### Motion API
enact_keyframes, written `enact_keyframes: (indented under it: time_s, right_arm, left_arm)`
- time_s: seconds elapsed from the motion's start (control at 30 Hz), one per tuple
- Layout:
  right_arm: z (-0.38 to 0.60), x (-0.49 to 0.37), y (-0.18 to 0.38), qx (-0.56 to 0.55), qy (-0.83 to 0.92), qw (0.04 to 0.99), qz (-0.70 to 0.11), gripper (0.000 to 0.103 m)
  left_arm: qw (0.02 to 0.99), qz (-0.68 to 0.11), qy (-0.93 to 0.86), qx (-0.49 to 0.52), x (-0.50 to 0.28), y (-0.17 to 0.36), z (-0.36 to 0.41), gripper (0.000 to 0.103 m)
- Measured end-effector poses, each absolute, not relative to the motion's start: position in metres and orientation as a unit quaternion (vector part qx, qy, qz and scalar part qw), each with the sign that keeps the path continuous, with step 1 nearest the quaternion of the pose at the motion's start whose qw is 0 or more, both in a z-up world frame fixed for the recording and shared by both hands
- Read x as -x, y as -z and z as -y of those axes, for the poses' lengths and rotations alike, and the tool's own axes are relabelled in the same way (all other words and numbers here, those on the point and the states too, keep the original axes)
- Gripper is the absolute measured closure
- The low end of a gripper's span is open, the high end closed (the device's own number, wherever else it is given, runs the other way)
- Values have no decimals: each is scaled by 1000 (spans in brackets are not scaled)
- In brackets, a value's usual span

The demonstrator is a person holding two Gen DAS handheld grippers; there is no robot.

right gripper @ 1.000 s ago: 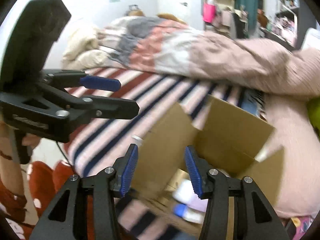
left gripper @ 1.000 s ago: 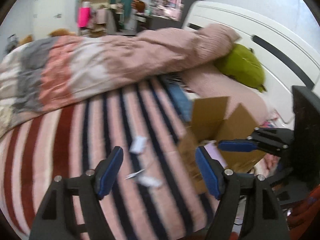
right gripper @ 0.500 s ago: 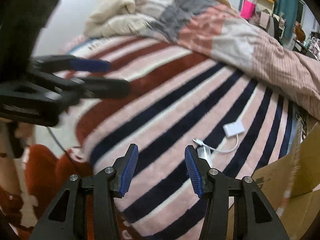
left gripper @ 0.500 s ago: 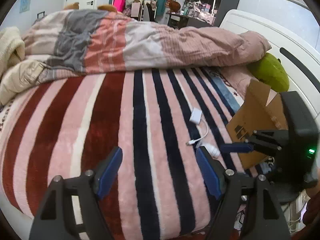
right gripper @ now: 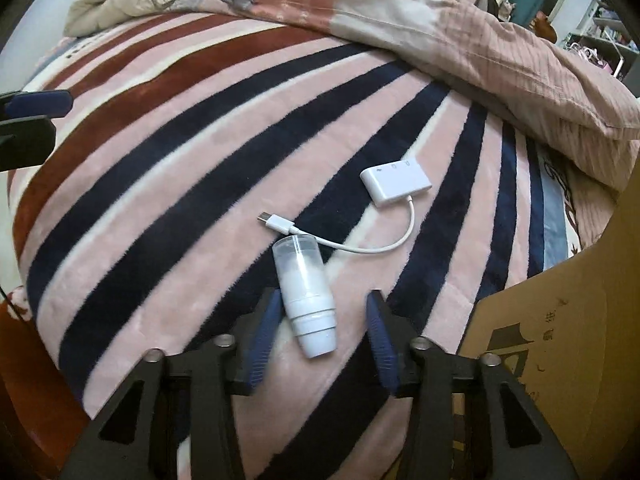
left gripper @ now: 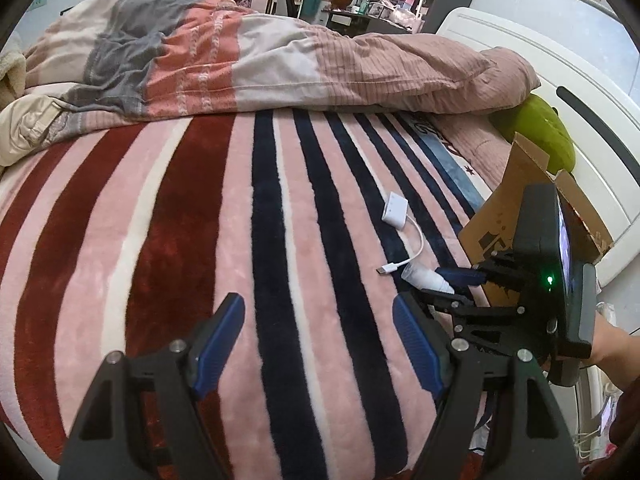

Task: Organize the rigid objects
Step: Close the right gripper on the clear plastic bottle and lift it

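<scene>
The right claw (right gripper: 320, 330) points down at the striped blanket (right gripper: 168, 200) on the bed, its jaws closing around a small white bottle (right gripper: 306, 298) that lies between them; the left pad sits at the bottle's side, the right pad apart from it. Just beyond the bottle's clear cap lies a white adapter (right gripper: 396, 180) with its short cable. A cardboard box (right gripper: 560, 340) stands to the claw's right. The left claw (left gripper: 318, 344) hangs open over bare blanket, with nothing between its jaws, the bottle off to its right.
</scene>
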State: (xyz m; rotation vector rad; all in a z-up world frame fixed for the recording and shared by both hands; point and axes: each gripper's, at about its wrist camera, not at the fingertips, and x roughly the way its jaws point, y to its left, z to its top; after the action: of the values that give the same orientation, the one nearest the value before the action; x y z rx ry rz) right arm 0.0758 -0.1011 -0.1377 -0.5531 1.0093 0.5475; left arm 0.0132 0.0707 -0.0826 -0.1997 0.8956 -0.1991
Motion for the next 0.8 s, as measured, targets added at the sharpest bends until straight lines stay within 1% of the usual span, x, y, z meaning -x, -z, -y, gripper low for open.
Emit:
enact_keyframes:
  time_s: [0.1, 0.23, 0.5, 0.57, 0.63, 0.67, 0.7, 0.77, 0.8]
  right_arm:
    - [98, -72, 136, 264, -263, 802, -467, 82]
    - [95, -63, 123, 238, -294, 804, -459, 82]
    - [88, -14, 48, 208, -397, 808, -382, 82]
    - [92, -6, 30, 199, -409, 813, -364, 82]
    - [99, -3, 16, 189, -418, 818, -348, 82]
    - [105, -1, 8, 183, -421, 821, -340, 82]
    - [110, 1, 2, 180, -422, 824, -332, 82]
    - [122, 0, -8, 177, -419, 833, -314, 82]
    - [128, 0, -12, 176, -416, 838, -307, 82]
  left_arm:
    - [892, -431, 99, 96, -12, 80, -68, 30]
    - [892, -428, 111, 95, -7, 72, -61, 30]
    - [889, -401, 180, 130, 2, 32, -37, 31]
    - [888, -391, 199, 137, 2, 18, -30, 38]
    - [887, -384, 214, 142, 1, 6, -21, 48]
    - [886, -381, 222, 143, 0, 0, -16, 51]
    - [886, -379, 228, 143, -2, -5, -11, 57]
    - [887, -372, 238, 137, -6, -16, 2, 62]
    - [889, -369, 238, 130, -10, -22, 11, 67]
